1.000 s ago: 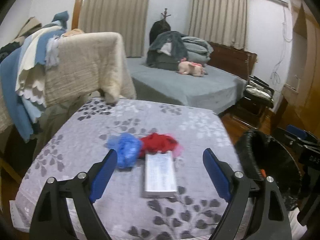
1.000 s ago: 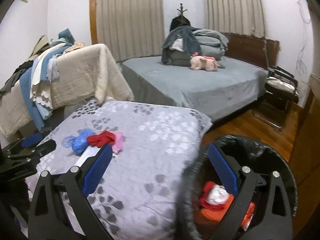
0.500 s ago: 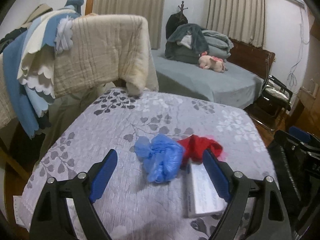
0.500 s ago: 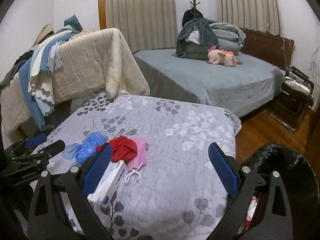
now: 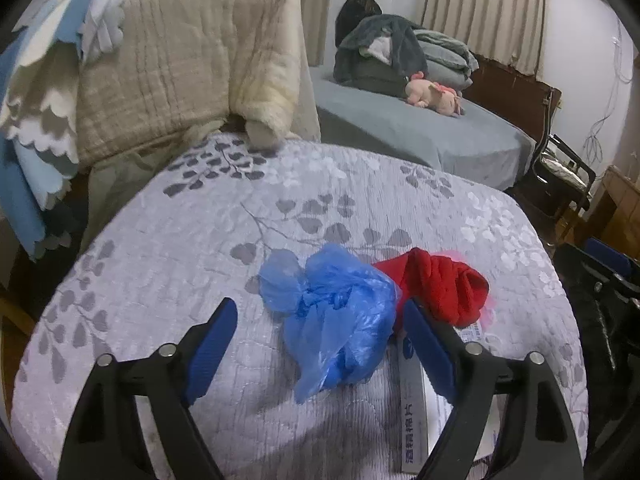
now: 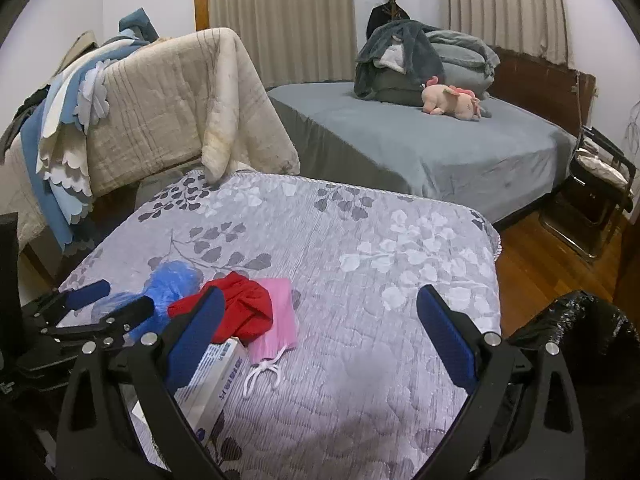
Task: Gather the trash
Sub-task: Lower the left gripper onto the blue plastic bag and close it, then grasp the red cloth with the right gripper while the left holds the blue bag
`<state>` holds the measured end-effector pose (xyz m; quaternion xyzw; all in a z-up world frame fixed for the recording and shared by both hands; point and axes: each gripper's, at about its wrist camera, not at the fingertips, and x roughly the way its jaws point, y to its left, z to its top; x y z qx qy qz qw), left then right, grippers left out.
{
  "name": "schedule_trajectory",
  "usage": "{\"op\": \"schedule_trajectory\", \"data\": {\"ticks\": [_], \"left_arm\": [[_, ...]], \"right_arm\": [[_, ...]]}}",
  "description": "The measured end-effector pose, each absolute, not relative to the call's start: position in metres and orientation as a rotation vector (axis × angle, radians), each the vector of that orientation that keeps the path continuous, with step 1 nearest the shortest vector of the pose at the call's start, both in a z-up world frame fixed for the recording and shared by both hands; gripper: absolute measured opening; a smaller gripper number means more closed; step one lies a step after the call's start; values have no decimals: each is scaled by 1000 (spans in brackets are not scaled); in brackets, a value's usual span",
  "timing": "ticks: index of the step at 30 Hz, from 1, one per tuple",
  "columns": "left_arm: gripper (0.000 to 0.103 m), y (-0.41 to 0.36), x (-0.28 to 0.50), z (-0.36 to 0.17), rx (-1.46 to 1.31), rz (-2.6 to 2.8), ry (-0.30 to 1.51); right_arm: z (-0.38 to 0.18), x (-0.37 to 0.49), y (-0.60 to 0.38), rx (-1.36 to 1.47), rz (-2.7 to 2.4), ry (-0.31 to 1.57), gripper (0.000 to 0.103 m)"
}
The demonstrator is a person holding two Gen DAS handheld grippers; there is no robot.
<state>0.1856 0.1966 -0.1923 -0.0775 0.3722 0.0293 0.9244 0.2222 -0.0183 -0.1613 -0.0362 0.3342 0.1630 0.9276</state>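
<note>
A crumpled blue plastic bag (image 5: 340, 316) is lying on the grey leaf-patterned surface (image 5: 200, 240), low and just right of centre in the left wrist view. The left claw (image 5: 316, 334) is hovering over it with its jaws wide apart and just closing a little, the bag sitting between them nearer the right-hand pad, with no pad clearly pressing on it. Touching the bag's right side, a bunched red cloth (image 5: 444, 288) is resting partly on a pink sheet (image 6: 276, 316), which is showing best left of centre in the right wrist view, with a white string loop (image 6: 262, 374) trailing from its lower edge. A long white box (image 5: 414, 412) with printed lettering is lying below the red cloth, running toward the lower right of the left wrist view and partly hidden behind the right-hand finger. The right claw (image 6: 320, 334) is standing wide apart over bare fabric, holding nothing. At the lower right edge of the right wrist view, a black bin bag (image 6: 580, 320) is showing beside the surface. Behind, a beige quilt (image 6: 168, 104) is hanging over a rail at the upper left, and a grey bed (image 6: 420, 140) with a pink plush toy (image 6: 452, 100) is filling the upper right.
</note>
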Motion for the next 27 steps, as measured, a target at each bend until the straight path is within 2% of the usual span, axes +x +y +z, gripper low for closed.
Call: {"op": "schedule_trajectory", "data": {"ticks": [3, 5, 6, 11, 25, 27], "left_arm": [[74, 196, 191, -199, -173, 41, 792], [65, 195, 194, -204, -180, 24, 807], [57, 194, 195, -206, -185, 6, 818], [46, 196, 193, -206, -218, -11, 811], [44, 231, 170, -187, -222, 105, 738], [44, 236, 170, -187, -222, 119, 736]], "right_arm": [[-162, 225, -16, -79, 337, 686, 94], [-163, 227, -14, -83, 338, 687, 94], [-163, 228, -13, -82, 340, 688, 94], [-164, 229, -7, -85, 355, 691, 94], [-172, 240, 44, -116, 472, 707, 94], [-178, 244, 51, -115, 477, 726, 90]]}}
